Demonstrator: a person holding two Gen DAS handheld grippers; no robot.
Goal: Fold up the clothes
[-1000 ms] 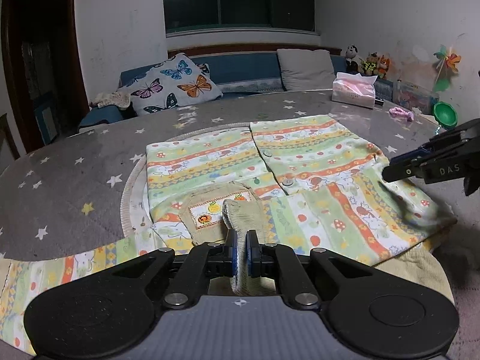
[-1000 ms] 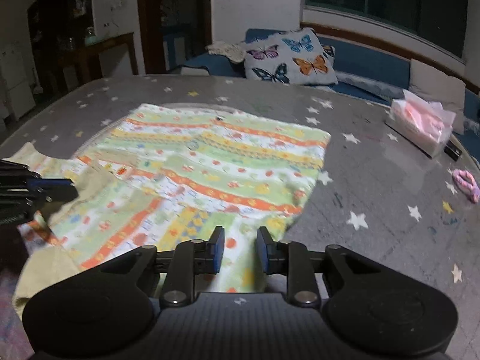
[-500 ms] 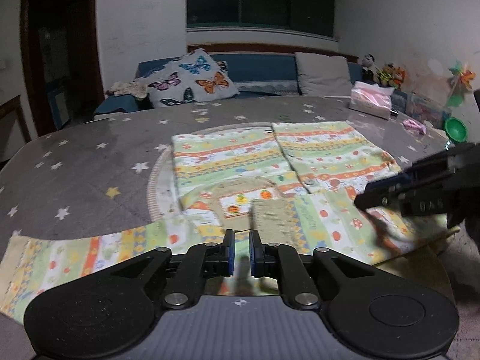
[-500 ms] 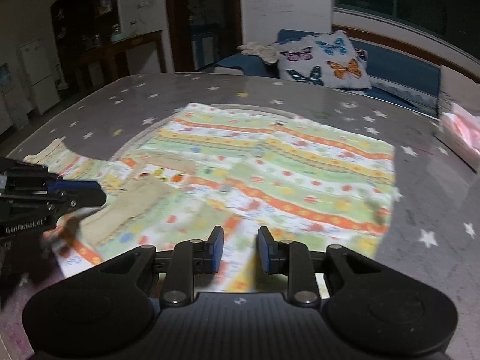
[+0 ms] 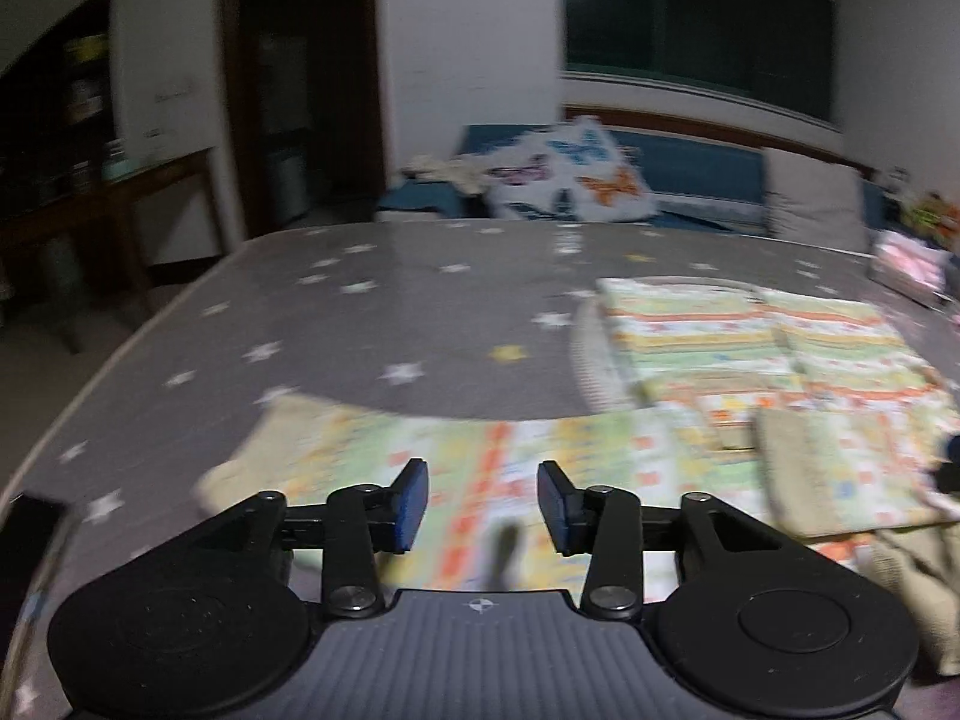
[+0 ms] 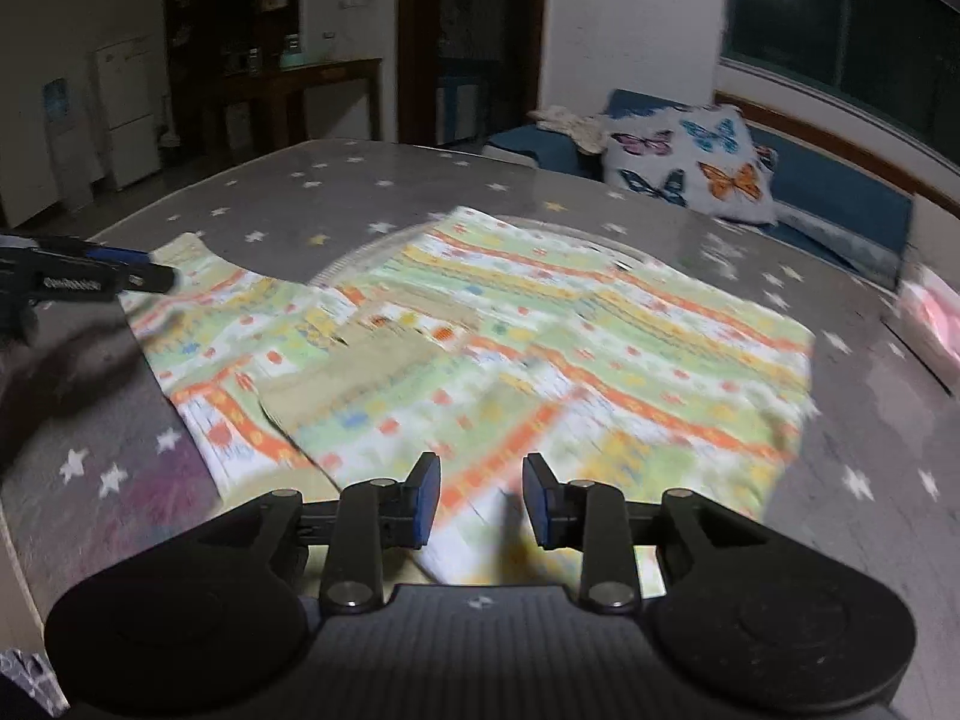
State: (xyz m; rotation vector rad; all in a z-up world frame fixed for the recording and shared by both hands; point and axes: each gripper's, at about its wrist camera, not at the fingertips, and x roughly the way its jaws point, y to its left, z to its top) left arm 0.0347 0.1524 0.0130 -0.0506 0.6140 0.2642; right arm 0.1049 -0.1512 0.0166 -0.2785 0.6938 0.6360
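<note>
A small green, orange and white striped child's shirt (image 5: 750,360) lies flat on the grey star-patterned table (image 5: 360,312), one sleeve (image 5: 384,456) stretched out to the left. My left gripper (image 5: 483,498) is open and empty above that sleeve. In the right wrist view the shirt (image 6: 540,336) fills the middle, one side folded over the body. My right gripper (image 6: 480,495) is open and empty over the shirt's near edge. The left gripper (image 6: 90,276) shows at the far left, over the sleeve end.
A blue sofa with a butterfly cushion (image 6: 690,168) stands behind the table. A pink tissue box (image 5: 912,264) sits at the table's right side. A dark wooden sideboard (image 5: 102,198) stands left of the table. A dark flat object (image 5: 24,546) lies at the near left edge.
My left gripper has let go of the folded fabric, opened and swung left over the spread sleeve. My right gripper has stayed open and shifted left along the shirt's near edge.
</note>
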